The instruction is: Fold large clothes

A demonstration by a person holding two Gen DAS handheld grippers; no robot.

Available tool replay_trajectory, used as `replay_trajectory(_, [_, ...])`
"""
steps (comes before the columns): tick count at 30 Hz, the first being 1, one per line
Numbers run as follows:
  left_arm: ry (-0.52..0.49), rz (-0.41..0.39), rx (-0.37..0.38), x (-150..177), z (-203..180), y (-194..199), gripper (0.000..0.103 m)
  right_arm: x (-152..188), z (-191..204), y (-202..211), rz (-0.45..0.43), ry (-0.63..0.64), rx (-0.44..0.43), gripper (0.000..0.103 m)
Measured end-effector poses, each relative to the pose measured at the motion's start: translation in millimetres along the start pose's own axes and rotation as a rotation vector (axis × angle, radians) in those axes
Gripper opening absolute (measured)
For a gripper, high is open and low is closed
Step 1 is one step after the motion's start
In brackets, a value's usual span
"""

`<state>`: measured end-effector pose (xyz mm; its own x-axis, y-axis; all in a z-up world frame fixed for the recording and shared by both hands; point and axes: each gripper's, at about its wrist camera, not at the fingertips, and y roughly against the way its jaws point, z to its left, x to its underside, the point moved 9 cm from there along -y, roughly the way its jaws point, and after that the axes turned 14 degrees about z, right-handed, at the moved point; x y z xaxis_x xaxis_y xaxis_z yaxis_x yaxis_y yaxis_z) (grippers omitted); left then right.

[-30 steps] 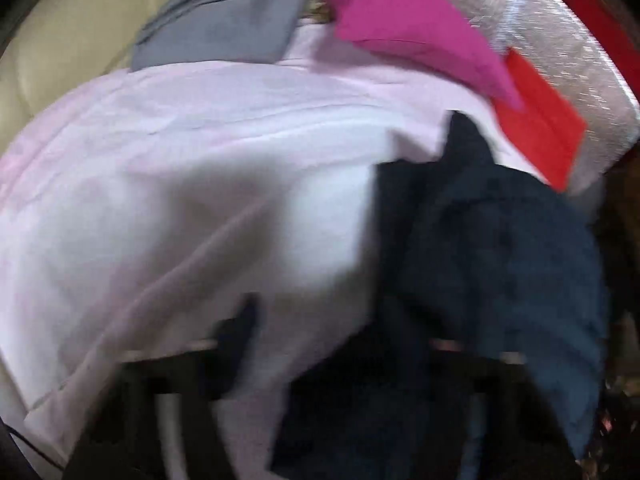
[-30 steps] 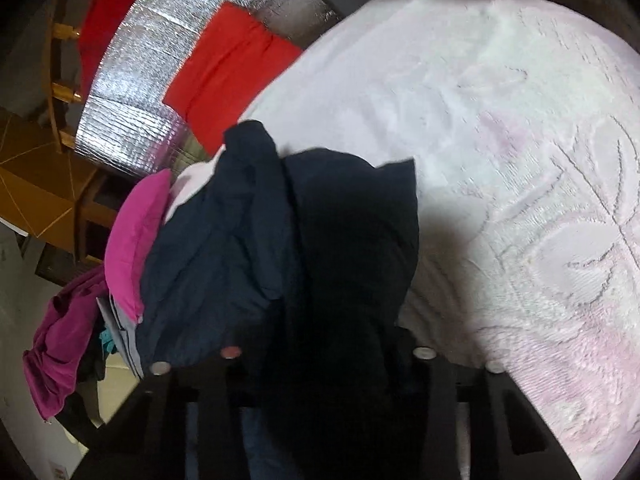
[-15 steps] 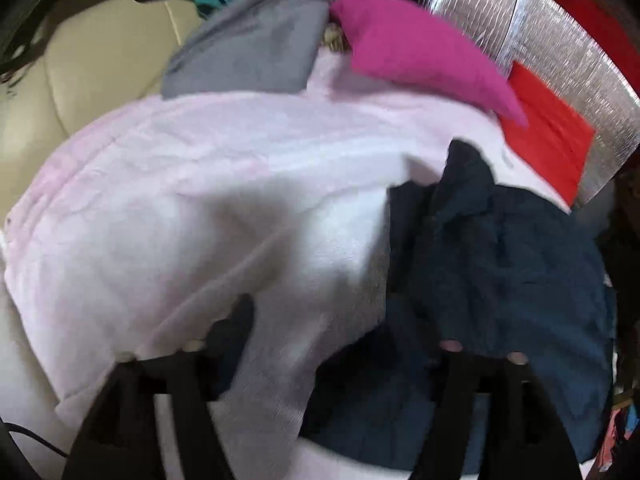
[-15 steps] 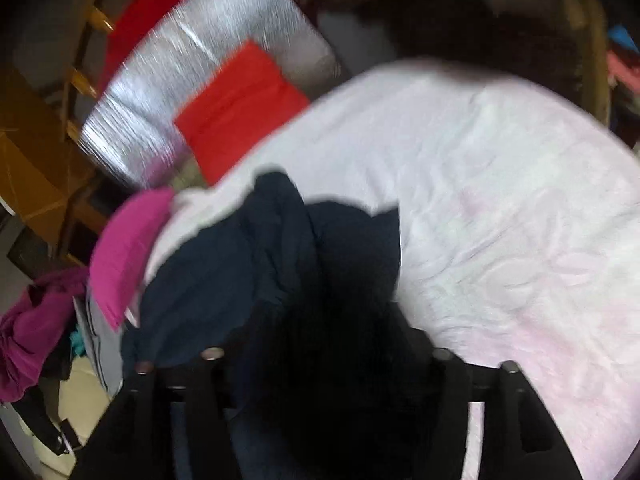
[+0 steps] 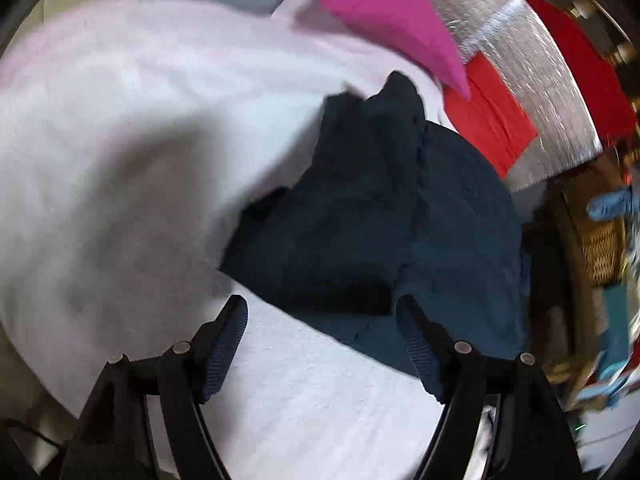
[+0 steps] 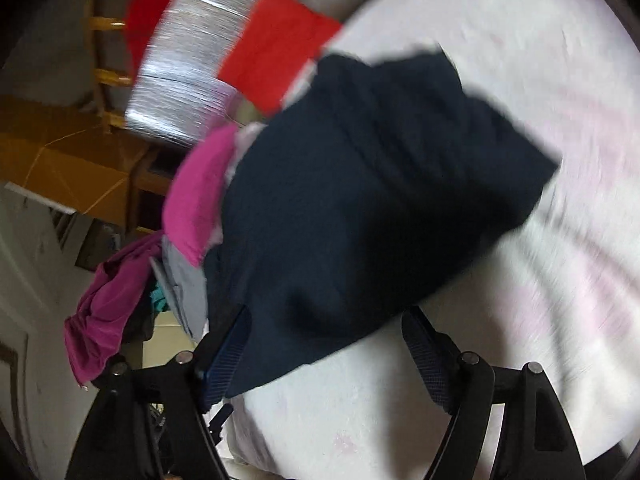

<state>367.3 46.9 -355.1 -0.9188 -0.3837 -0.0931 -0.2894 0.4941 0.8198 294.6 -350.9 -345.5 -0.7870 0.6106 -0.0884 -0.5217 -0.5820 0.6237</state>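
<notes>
We have just been spreading both claws, left (image 5: 322, 312) and right (image 6: 326, 324), off the dark garment (image 5: 384, 216) (folded, on the pale blanket (image 5: 120, 120)).

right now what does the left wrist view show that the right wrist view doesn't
Only the left wrist view: the open left hand-held gripper and a wicker basket. Only the right wrist view: the open right hand-held gripper, a crumpled magenta garment and an orange floor. Both show the navy garment, pale pink blanket, red cloth and silver mat.
</notes>
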Motion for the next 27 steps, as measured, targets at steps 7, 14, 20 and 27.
replay_trajectory(7, [0.089, 0.014, 0.068, -23.8, -4.8, -23.8, 0.078, -34.8, -27.6, -31.6, -0.059, -0.195, -0.026, 0.08])
replay_trajectory(14, [-0.03, -0.128, 0.099, -41.8, -33.1, -3.1, 0.036, -44.6, -12.5, -23.5, -0.149, -0.149, -0.045, 0.043])
replay_trajectory(20, [-0.038, -0.085, -0.031, -39.7, -27.9, -19.2, 0.051, -49.2, -0.5, -30.7, -0.138, -0.032, 0.139, 0.04])
replay_trajectory(27, [-0.108, -0.108, -0.088, -31.6, -13.8, 14.9, 0.064, -31.6, 2.3, -1.4, 0.0, 0.008, 0.117, 0.047])
